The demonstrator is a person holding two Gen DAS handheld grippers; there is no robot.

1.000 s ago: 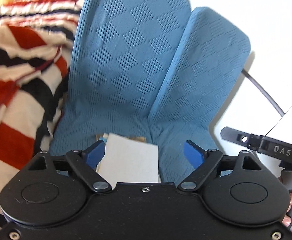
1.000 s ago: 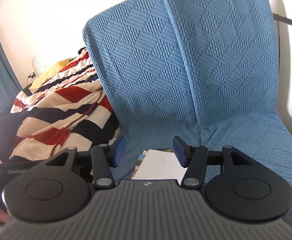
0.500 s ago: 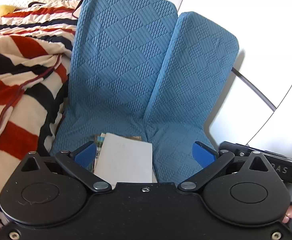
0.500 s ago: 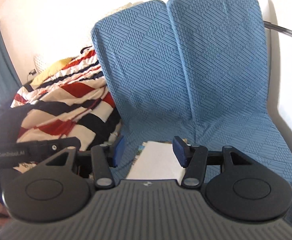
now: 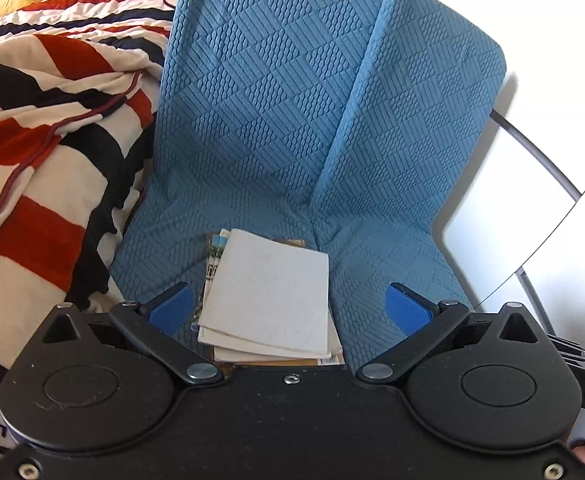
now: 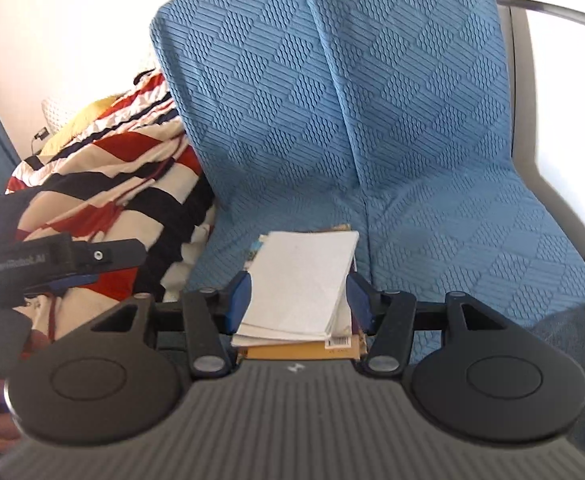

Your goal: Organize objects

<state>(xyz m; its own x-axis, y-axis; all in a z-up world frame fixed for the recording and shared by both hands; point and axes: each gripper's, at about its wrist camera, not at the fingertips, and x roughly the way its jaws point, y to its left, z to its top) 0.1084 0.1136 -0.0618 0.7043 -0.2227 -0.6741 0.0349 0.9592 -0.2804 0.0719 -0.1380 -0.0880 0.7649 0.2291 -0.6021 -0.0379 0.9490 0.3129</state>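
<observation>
On the blue seat, with the striped blanket at nine o'clock, lies my stack of thin booklets, skewed. I judge it light and floppy, with slick covers that will slide apart, so I'd take the near edge, all layers together. My left claw has just spread wide, empty. My right claw brackets the stack half-open, pads not pressing.
</observation>
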